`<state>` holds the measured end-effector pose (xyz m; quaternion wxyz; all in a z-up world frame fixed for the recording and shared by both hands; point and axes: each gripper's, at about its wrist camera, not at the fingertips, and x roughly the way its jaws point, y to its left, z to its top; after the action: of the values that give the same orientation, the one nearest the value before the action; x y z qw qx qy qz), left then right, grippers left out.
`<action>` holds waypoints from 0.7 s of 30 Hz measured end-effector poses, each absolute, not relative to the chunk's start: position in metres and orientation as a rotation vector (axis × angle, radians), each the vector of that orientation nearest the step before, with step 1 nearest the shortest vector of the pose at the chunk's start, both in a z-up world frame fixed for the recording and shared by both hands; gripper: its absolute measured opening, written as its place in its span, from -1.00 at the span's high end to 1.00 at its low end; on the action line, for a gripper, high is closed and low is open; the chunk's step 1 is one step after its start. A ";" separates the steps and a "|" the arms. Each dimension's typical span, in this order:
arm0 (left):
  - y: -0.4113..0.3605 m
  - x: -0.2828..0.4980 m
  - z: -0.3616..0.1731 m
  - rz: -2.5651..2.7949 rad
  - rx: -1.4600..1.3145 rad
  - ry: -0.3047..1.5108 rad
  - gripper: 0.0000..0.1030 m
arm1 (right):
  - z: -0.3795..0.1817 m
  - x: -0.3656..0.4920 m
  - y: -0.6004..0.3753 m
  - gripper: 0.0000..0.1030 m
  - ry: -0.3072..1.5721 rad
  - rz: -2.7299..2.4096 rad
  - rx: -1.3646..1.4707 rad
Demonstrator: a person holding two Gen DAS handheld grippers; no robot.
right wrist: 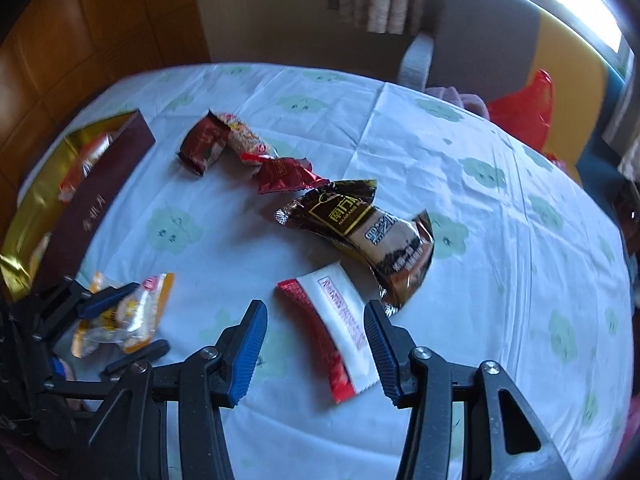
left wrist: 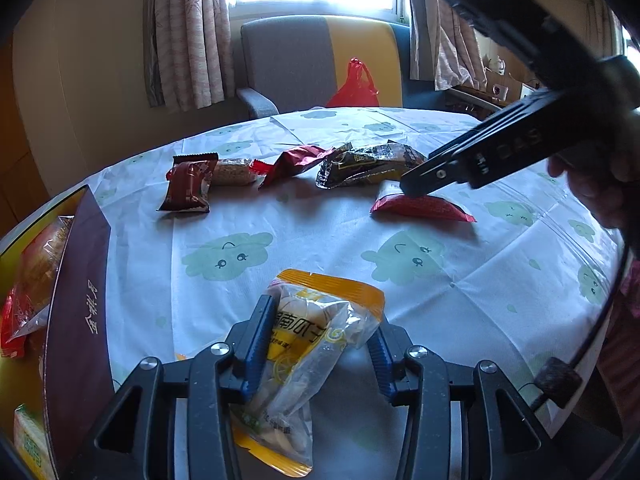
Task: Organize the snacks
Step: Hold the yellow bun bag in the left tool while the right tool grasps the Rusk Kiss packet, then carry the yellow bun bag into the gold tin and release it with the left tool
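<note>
Currently grips pouch [left wrist: 320, 320] in left gripper [left wrist: 316, 344], near box [left wrist: 76, 280]; might drop it, pinched only on slick, crumpled film. Farther out, straddles packet [right wrist: 340, 328], flat on table [right wrist: 500, 240], with right gripper [right wrist: 316, 344] unclenched, untouching; might nudge it into bag [right wrist: 360, 232] beyond.

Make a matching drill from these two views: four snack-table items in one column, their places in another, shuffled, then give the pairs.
Items:
1. yellow-edged clear snack packet
2. red-and-white flat wrapper
3. dark maroon box
4. red plastic bag

Places:
A. on the chair beyond the table
B. between the left gripper's fingers
C. at the table's edge, holding snacks
D. on the tablecloth, under the right gripper

Pairs: 1-B, 2-D, 3-C, 4-A
</note>
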<state>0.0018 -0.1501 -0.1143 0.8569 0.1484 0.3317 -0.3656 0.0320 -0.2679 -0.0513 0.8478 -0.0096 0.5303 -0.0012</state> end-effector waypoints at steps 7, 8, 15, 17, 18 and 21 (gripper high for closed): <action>-0.150 0.002 -0.114 -0.771 0.309 0.697 0.12 | -0.079 0.047 -0.275 0.23 1.207 0.044 -0.044; -0.150 0.002 -0.114 -0.771 0.310 0.696 0.12 | -0.079 0.044 -0.274 0.34 1.191 0.044 -0.033; -0.150 0.005 -0.113 -0.765 0.293 0.709 0.12 | -0.080 0.003 -0.245 0.41 1.169 0.072 0.027; -0.151 0.007 -0.111 -0.762 0.290 0.728 0.13 | -0.081 -0.006 -0.240 0.39 1.157 0.059 0.051; -0.151 0.008 -0.110 -0.760 0.288 0.737 0.14 | -0.082 -0.009 -0.239 0.39 1.146 0.047 0.052; -0.146 0.012 -0.102 -0.766 0.244 0.777 0.17 | -0.082 -0.012 -0.236 0.38 1.130 0.019 0.049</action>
<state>0.0117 -0.1463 -0.1018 0.8479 0.1158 0.3685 -0.3632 -0.0120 -0.2357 -0.0824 0.8444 0.0233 0.5352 0.0089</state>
